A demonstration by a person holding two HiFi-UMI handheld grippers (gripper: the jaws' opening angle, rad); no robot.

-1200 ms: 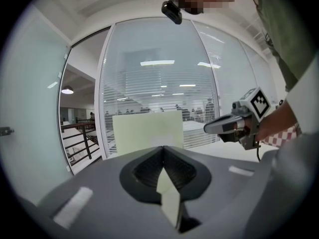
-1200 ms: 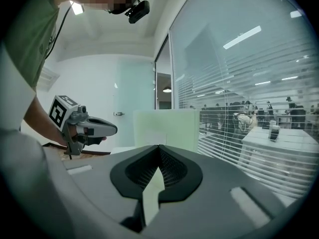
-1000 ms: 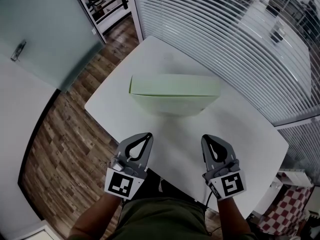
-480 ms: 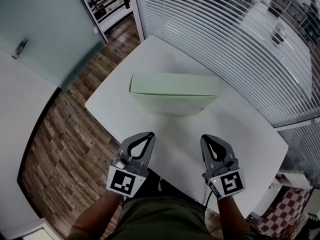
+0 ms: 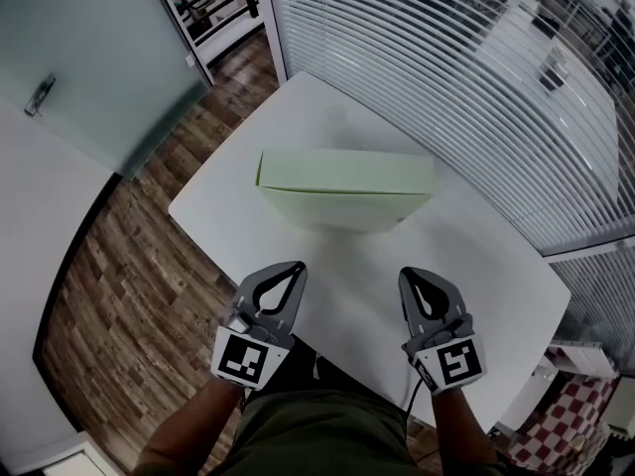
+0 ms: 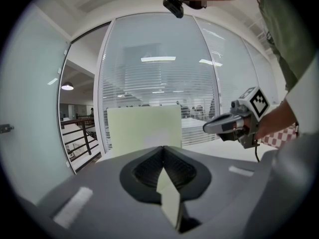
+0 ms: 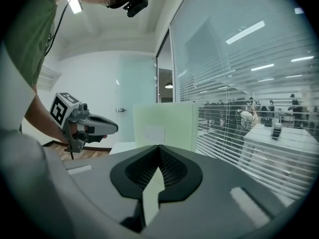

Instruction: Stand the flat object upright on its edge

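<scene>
Holding my left tool (image 5: pixel 295 268) and my right tool (image 5: pixel 406 274) side by side over the near edge of the white worktop (image 5: pixel 476 266), I have both closed tight, with nothing inside. Farther out, the pale green box (image 5: pixel 342 177) stands up on its edge in the middle.

Office; glass partitions (image 5: pixel 89 67); blinds (image 5: pixel 427 58).

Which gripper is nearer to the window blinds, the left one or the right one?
Right. The right gripper has the blinds on its own right side; the left gripper sits farther over, toward the wooden floor.
</scene>
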